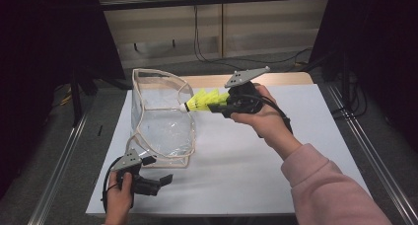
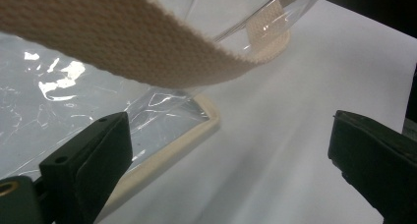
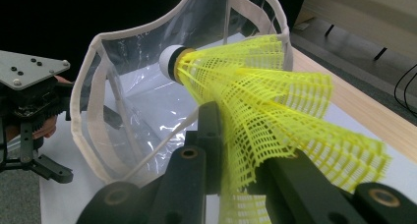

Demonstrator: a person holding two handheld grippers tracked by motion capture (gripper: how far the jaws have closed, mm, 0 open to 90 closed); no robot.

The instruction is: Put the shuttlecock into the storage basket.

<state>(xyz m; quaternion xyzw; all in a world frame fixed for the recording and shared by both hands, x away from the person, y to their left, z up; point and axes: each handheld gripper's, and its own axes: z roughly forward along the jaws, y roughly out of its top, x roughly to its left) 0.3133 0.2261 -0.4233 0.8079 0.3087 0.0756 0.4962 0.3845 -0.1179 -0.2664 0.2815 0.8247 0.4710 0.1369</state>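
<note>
One clear bag (image 1: 162, 116), one yellow shuttlecock (image 1: 202, 100) in right gripper (image 1: 219, 105) fingers; left gripper (image 1: 165, 178) fingers apart, empty.

Count: 1 clear plastic bag (image 1: 162, 116) with cream webbing trim, 2 cream strap handles on it as far as I can tell. 1 yellow mesh shuttlecock (image 1: 201, 101), single white cork tip. 2 handheld grippers: left gripper (image 1: 165, 178), right gripper (image 1: 213, 105). 2 grey three-cornered plates, one per gripper. 1 white table sheet (image 1: 276, 166).
</note>
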